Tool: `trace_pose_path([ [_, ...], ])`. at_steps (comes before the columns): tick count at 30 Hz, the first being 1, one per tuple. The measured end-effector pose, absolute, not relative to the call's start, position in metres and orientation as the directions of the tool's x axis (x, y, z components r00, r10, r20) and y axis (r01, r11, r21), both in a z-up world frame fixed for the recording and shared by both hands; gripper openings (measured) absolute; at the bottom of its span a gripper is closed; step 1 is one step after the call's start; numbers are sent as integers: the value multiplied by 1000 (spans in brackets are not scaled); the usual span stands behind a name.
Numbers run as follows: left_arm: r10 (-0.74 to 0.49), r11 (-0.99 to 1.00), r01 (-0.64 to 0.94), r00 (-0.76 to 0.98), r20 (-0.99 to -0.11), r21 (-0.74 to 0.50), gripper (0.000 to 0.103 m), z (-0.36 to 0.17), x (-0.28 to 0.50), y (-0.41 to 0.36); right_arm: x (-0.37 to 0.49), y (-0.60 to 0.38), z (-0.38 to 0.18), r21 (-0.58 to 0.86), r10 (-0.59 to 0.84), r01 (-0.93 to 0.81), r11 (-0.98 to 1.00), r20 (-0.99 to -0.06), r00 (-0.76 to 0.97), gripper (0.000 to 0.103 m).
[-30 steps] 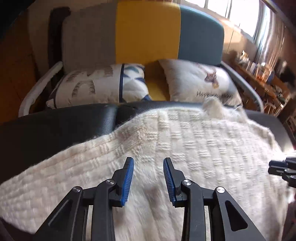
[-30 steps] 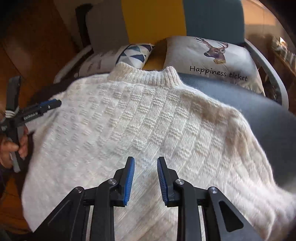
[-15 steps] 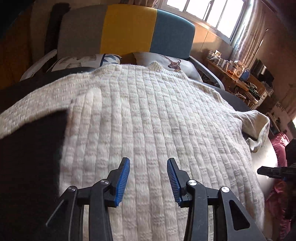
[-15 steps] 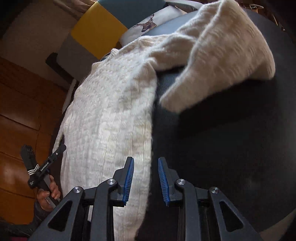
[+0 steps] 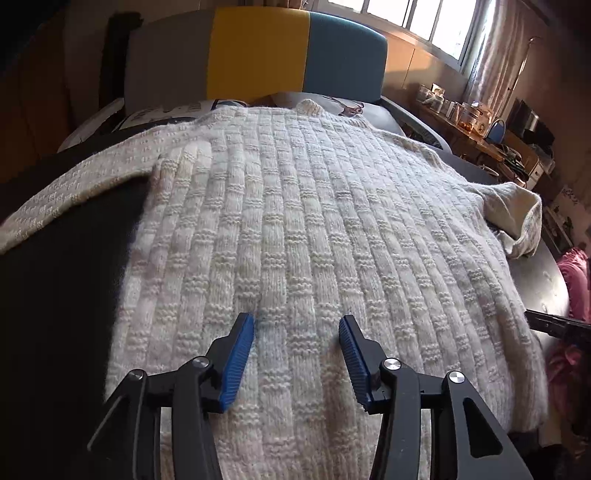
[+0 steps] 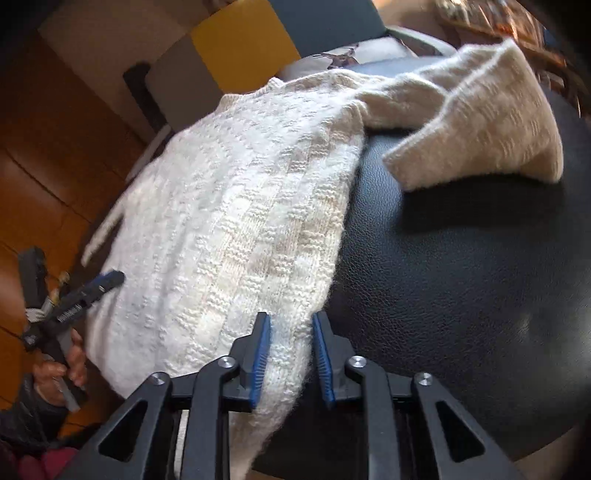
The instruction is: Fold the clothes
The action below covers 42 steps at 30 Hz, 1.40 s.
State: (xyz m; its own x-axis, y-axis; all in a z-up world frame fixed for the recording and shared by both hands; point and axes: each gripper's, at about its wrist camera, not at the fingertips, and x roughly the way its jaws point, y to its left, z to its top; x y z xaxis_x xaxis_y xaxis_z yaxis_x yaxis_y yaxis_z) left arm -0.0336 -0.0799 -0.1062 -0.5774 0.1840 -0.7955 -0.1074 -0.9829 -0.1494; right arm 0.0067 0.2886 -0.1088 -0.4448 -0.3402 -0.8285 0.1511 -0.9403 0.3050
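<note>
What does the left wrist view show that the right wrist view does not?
Only the left wrist view shows the sweater's left sleeve stretched over the dark surface, the window and the cluttered shelf.

Only the right wrist view shows the hand holding the left gripper, and the wooden floor.

Both show the cream sweater, its folded right sleeve, the black surface and the yellow chair back.

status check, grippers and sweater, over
Left gripper open above sweater hem, holding nothing. Right gripper open, straddling the hem's right corner. Right sleeve doubled over on black surface. Nothing blocking.
</note>
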Motion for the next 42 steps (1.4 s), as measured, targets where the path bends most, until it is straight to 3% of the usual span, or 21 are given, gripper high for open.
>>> trace_pose_path([
  [3, 183, -983, -97, -575, -798, -155, 57, -105, -32, -78, 7, 255, -103, 35, -166, 281, -959, -873, -458, 10],
  [6, 218, -975, -94, -556, -802, -199, 57, -104, -31, -83, 6, 233, -104, -347, 112, 416, -841, -863, -493, 8],
  [8, 248, -968, -119, -546, -800, -220, 58, -106, -28, -85, -4, 252, -108, -414, 202, 418, -808, -863, -464, 7],
  [13, 204, -975, -186, -561, -802, -118, 63, -108, -25, -74, -16, 288, -101, -227, 82, 314, -922, -906, -415, 12],
  [14, 207, -976, -180, -558, -804, -126, 64, -106, -25, -74, -16, 290, -99, -193, 55, 295, -936, -907, -418, 22],
  [15, 216, -975, -168, -553, -805, -146, 64, -103, -26, -76, -14, 295, -95, -141, 12, 274, -951, -905, -426, 25],
  [18, 246, -969, -132, -540, -805, -207, 64, -95, -29, -84, -8, 323, -78, 78, -134, 134, -988, -861, -491, 25],
  [21, 273, -960, -96, -530, -803, -263, 64, -88, -31, -90, 2, 360, -68, 232, -173, -21, -972, -780, -602, 27],
  [24, 281, -955, -69, -522, -806, -289, 64, -87, -34, -92, 4, 370, -62, 244, -106, -113, -963, -731, -674, 28],
  [27, 292, -950, -61, -508, -810, -305, 64, -88, -39, -87, -4, 362, -59, 206, -107, -60, -977, -712, -694, 28],
  [29, 292, -952, -77, -508, -810, -296, 64, -86, -44, -79, -16, 375, -62, 371, -233, -55, -927, -685, -690, 29],
  [31, 291, -955, -102, -511, -809, -279, 64, -83, -50, -69, -24, 395, -68, 586, -355, -110, -803, -619, -701, 35],
  [32, 302, -952, -114, -508, -807, -285, 64, -82, -54, -63, -28, 399, -71, 615, -352, -145, -775, -610, -710, 41],
  [38, 558, -827, -341, -417, -717, -446, 64, -59, -97, 18, -32, 414, -93, 736, -354, -261, -624, -565, -745, 44],
  [42, 657, -689, -624, -325, -680, -368, 65, -41, -119, 117, -9, 424, -92, 725, -337, -268, -635, -572, -748, 44],
])
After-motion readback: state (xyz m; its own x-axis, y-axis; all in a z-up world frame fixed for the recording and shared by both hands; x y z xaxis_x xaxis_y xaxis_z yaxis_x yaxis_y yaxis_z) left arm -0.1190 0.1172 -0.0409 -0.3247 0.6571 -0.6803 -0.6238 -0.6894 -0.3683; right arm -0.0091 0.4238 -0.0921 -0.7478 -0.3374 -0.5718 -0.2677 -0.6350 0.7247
